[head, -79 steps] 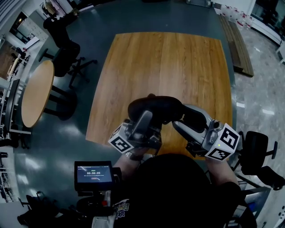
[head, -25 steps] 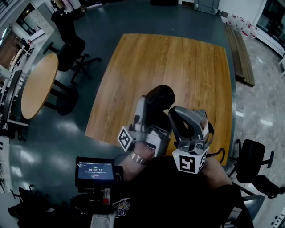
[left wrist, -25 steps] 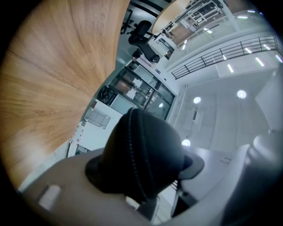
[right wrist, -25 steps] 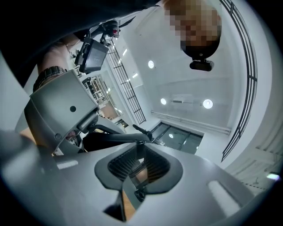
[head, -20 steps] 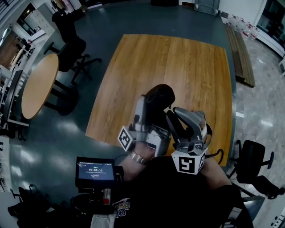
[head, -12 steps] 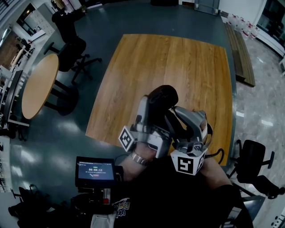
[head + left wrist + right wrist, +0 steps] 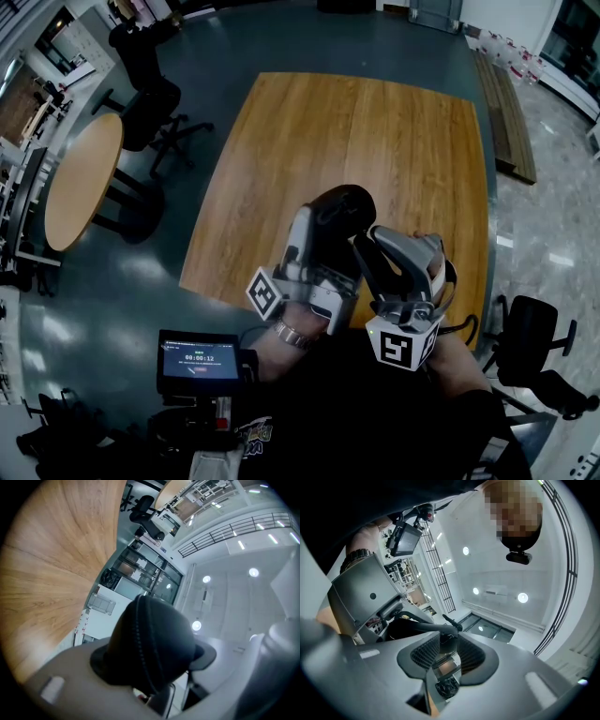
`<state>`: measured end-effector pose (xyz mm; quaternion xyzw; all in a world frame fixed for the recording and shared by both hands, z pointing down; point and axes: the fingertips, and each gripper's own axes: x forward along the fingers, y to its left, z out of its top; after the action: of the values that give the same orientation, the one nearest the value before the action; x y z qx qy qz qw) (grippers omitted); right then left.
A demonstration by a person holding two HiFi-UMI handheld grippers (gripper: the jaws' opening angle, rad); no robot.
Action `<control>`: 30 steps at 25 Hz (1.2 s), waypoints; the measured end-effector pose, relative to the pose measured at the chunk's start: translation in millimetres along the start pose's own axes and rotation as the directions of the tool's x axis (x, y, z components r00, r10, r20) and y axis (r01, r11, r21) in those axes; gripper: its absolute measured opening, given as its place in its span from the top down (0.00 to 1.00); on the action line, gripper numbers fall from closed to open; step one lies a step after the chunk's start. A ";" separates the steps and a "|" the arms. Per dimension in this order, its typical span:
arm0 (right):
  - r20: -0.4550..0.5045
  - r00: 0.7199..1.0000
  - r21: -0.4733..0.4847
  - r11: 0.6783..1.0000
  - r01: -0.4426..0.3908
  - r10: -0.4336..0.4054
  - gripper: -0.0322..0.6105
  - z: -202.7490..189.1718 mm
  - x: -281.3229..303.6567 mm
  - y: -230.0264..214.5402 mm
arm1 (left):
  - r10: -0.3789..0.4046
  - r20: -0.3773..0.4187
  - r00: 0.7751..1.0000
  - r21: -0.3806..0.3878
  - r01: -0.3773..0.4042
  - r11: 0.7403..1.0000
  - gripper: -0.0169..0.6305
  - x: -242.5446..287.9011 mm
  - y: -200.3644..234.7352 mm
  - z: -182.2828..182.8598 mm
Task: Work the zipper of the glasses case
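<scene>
Closest to you, your right gripper (image 7: 447, 641) has just been opening its ribbed jaws. They stand slightly parted, with the thin black zipper pull (image 7: 451, 622) sitting just past their tips and not pinched, as far as the right gripper view shows. To do this step well, I'd judge you should ease the tips forward until the pull lies squarely between the pads and close firmly. Then draw along the line of the black zipper teeth (image 7: 140, 644) rather than away from it, so the slider doesn't jam. Use your left gripper (image 7: 152, 658) as the anchor. Its jaws are spread wide but clamped on the sides of the black, rounded, fabric-covered glasses case (image 7: 159, 620), which is held up in the air, end-on, over the near edge of the square light-brown wooden table (image 7: 375, 131). A few seconds ago the case lay crosswise between the two grippers. Now it points away from you along the left gripper, and the right gripper has come in close beside it, marker cube turned toward you.
</scene>
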<state>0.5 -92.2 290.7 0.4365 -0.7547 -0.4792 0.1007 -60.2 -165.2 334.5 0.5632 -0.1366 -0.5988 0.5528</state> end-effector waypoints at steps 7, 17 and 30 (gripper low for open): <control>-0.003 1.000 -0.026 1.000 -0.002 0.002 0.91 -5.8 -7.5 -3.1 | 0.010 -0.006 1.000 0.004 -0.010 1.000 0.53 -1.1 3.9 -0.9; -0.028 0.997 -0.003 0.998 -0.068 0.068 0.90 -15.7 -12.8 -0.3 | 0.019 -0.050 0.999 0.091 -0.014 0.996 0.54 0.2 5.0 -5.7; 0.086 0.978 0.766 0.616 -0.186 0.189 0.92 -14.6 -15.2 -4.6 | -0.080 -0.260 0.962 0.635 0.233 0.737 0.54 8.9 -62.5 -20.7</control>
<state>20.5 -90.7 298.6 0.3572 -0.9278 -0.0982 -0.0440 -72.7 -141.0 273.8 0.7925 -0.2306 -0.4919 0.2770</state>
